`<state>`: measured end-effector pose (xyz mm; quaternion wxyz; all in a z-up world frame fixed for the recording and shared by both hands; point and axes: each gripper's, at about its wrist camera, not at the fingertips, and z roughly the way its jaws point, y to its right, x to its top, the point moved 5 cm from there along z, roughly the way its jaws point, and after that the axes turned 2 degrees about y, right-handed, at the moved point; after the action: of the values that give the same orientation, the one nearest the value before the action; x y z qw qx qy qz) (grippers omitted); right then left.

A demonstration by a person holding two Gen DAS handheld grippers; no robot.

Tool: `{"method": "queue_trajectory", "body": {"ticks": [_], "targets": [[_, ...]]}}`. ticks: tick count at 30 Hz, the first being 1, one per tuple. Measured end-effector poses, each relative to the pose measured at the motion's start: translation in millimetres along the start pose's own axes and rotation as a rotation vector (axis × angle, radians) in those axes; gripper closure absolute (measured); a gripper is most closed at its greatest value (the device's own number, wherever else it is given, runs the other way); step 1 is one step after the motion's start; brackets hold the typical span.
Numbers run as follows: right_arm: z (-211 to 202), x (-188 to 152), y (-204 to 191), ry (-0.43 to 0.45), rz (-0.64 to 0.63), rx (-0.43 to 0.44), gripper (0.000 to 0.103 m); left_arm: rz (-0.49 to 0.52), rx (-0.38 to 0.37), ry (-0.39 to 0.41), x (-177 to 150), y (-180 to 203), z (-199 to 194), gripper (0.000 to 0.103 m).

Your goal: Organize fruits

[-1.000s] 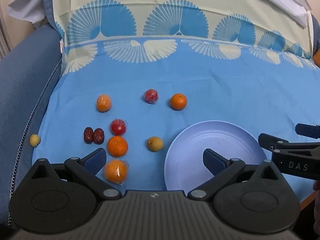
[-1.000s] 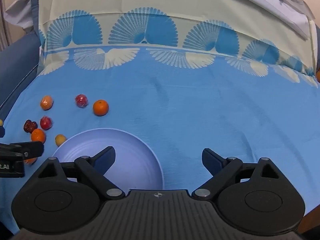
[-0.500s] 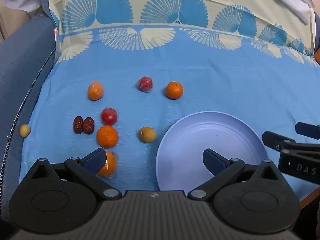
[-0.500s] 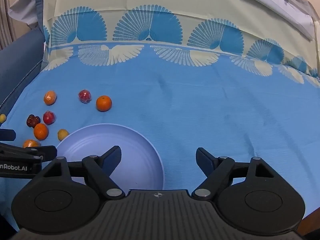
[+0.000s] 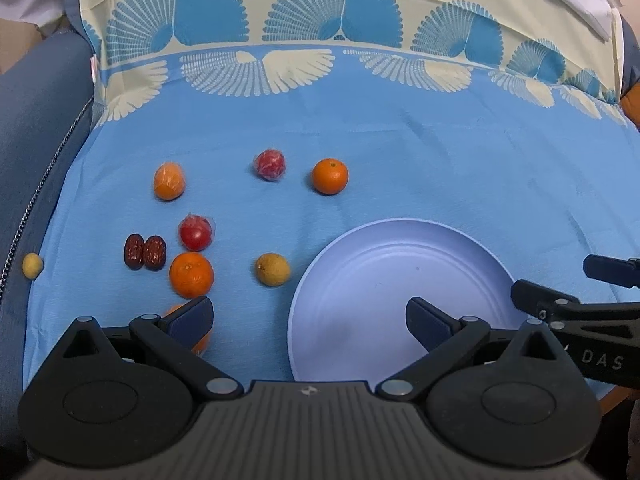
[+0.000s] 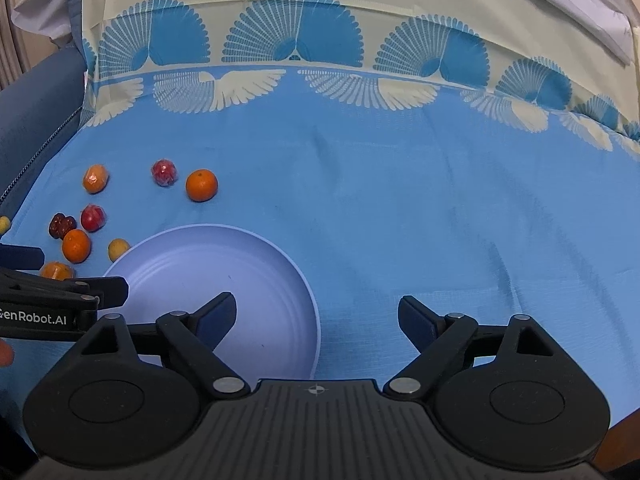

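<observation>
An empty pale blue plate (image 5: 400,248) (image 6: 192,256) lies on the blue cloth. Left of it lie scattered fruits: oranges (image 5: 330,176) (image 5: 191,274) (image 5: 169,181), wrapped red fruits (image 5: 270,164) (image 5: 195,233), two dark red dates (image 5: 145,251), and small yellow fruits (image 5: 272,269) (image 5: 32,265). Another wrapped orange (image 6: 56,270) is half hidden behind my left finger. My left gripper (image 5: 308,320) is open and empty, over the plate's left edge. My right gripper (image 6: 316,320) is open and empty, over the plate's right edge.
The cloth (image 6: 400,200) has a cream band with blue fan patterns at the back. A dark blue cushion edge with a zipper (image 5: 36,160) runs along the left. The table's front edge shows at the lower right (image 6: 624,432).
Both grippers have drawn back slightly and the left view shifted, so the nearest wrapped orange now sits behind the left finger. The right gripper's jaws have narrowed a little.
</observation>
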<state>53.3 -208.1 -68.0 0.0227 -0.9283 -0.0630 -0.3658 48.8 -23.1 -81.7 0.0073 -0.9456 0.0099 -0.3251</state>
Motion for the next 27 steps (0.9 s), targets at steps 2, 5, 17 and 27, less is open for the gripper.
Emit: {"method": "queue_trajectory", "body": {"ticks": [2, 5, 17, 27], "targets": [[0.9, -0.1, -0.9, -0.002, -0.004, 0.000, 0.014, -0.004, 0.000, 0.003, 1.7, -0.3, -0.8, 0.000], [1.6, 1.0, -2.2, -0.002, -0.009, -0.001, 0.014, -0.015, -0.003, 0.005, 3.4, -1.1, -2.4, 0.002], [-7.1, 10.1, -3.5, 0.092, 0.013, 0.005, 0.057, 0.000, 0.269, 0.062, 45.7, -70.7, -20.5, 0.070], [-18.5, 27.8, -51.1, 0.147, -0.031, 0.190, 0.058, -0.192, 0.676, -0.083, 64.6, -186.5, 31.1, 0.079]]}}
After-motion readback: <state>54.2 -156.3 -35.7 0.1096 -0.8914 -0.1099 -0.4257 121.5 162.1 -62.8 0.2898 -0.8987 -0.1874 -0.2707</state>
